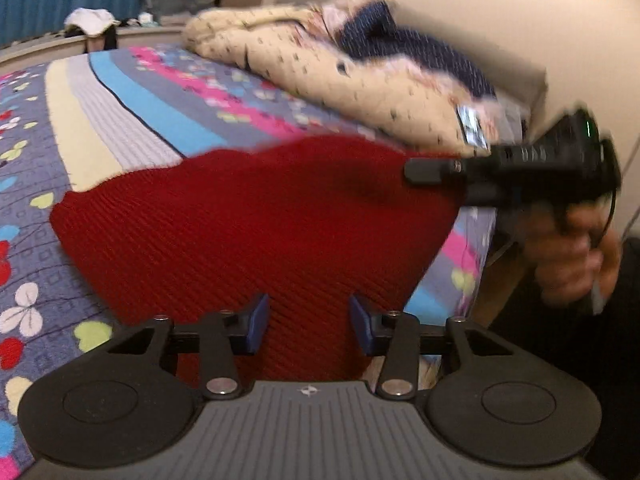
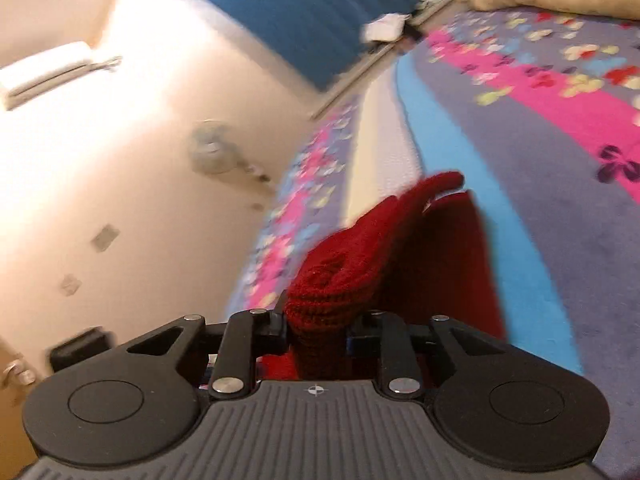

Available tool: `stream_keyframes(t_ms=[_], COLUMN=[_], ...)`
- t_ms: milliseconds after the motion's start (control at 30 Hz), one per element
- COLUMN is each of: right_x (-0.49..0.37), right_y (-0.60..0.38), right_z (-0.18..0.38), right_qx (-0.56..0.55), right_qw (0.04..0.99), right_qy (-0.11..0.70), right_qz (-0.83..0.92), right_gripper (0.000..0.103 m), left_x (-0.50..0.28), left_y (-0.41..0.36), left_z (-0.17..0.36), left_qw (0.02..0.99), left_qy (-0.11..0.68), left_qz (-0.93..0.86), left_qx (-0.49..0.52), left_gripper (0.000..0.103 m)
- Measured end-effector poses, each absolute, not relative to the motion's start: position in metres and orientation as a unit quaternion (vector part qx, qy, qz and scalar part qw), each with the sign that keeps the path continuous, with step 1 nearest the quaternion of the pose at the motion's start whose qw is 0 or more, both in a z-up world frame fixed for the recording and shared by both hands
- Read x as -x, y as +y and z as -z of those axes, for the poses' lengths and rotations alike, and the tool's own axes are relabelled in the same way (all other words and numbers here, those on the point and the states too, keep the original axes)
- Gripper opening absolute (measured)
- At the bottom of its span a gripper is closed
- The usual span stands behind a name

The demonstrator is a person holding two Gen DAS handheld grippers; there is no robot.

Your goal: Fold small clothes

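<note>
Pinching a bunched edge of the red knit garment [image 2: 352,276] in my right gripper [image 2: 318,330], I hold my left gripper [image 1: 308,322] spread above its near hem on the bed [image 1: 132,120]; soft, light, floppy knit, best taken at edges and corners

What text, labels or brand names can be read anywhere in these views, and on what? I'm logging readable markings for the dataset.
No readable text in either view.
Small tag by the cream bedding: printed, but too blurred to read.
Left gripper and right gripper: each body carries only a small crosshair mark, no letters.
Red knit garment and floral bedspread: patterns only, no writing.
</note>
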State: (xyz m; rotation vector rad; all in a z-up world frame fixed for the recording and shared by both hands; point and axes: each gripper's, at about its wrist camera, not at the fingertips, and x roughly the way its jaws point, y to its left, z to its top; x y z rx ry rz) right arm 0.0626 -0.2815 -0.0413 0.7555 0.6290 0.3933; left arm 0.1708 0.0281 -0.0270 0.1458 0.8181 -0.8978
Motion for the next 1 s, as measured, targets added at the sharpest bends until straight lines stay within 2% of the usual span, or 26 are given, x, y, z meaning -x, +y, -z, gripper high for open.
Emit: stream_keyframes(t_ms=[67, 133, 167, 233, 267, 333, 433, 500, 600, 667, 700, 767, 900, 1000], right_x=[-0.070, -0.075, -0.074, -0.074, -0.077, -0.083, -0.092, -0.105, -0.130, -0.152, -0.164, -0.186, -0.220, -0.240], right_y=[-0.287, -0.292, -0.295, -0.290, -0.288, -0.286, -0.279, -0.277, -0.284, -0.288, -0.287, -0.280, -0.261, -0.244], right_z=[0.062, 0.102, 0.107, 0.092, 0.081, 0.058, 0.026, 0.012, -0.003, 0.001, 0.009, 0.031, 0.070, 0.080], right_qx=[-0.332, -0.303, -0.313, -0.301, -0.293, -0.276, -0.208, -0.157, -0.153, -0.189, -0.199, -0.208, -0.227, -0.221], right_qw=[0.851, 0.808, 0.799, 0.814, 0.823, 0.839, 0.867, 0.889, 0.907, 0.906, 0.904, 0.899, 0.870, 0.866], right_qy=[0.391, 0.504, 0.513, 0.496, 0.485, 0.465, 0.443, 0.418, 0.381, 0.366, 0.364, 0.371, 0.428, 0.435], right_qz=[-0.111, -0.025, -0.016, -0.025, -0.033, -0.055, -0.092, -0.100, -0.089, -0.099, -0.104, -0.105, -0.090, -0.105], right_gripper=[0.024, 0.029, 0.030, 0.033, 0.038, 0.039, 0.043, 0.050, 0.051, 0.051, 0.052, 0.055, 0.057, 0.064], left_x=[-0.164, -0.152, -0.147, -0.149, -0.152, -0.157, -0.171, -0.187, -0.204, -0.213, -0.214, -0.206, -0.214, -0.215], left_y=[0.015, 0.004, 0.001, 0.002, 0.007, 0.020, 0.037, 0.037, 0.038, 0.034, 0.026, 0.014, 0.020, 0.020], left_z=[0.050, 0.065, 0.066, 0.060, 0.055, 0.037, 0.012, 0.006, 0.016, 0.044, 0.057, 0.058, 0.060, 0.058], left_qw=[0.794, 0.774, 0.774, 0.775, 0.779, 0.797, 0.835, 0.863, 0.883, 0.868, 0.858, 0.862, 0.860, 0.859], left_qy=[0.419, 0.421, 0.410, 0.411, 0.410, 0.395, 0.374, 0.367, 0.358, 0.401, 0.422, 0.400, 0.411, 0.407], left_qz=[0.420, 0.429, 0.432, 0.437, 0.439, 0.434, 0.391, 0.332, 0.296, 0.286, 0.273, 0.274, 0.278, 0.283], left_qx=[-0.136, -0.200, -0.215, -0.199, -0.180, -0.144, -0.100, -0.100, -0.068, -0.069, -0.104, -0.147, -0.118, -0.127], left_gripper=[0.043, 0.042, 0.043, 0.043, 0.043, 0.043, 0.045, 0.045, 0.045, 0.046, 0.049, 0.050, 0.050, 0.051])
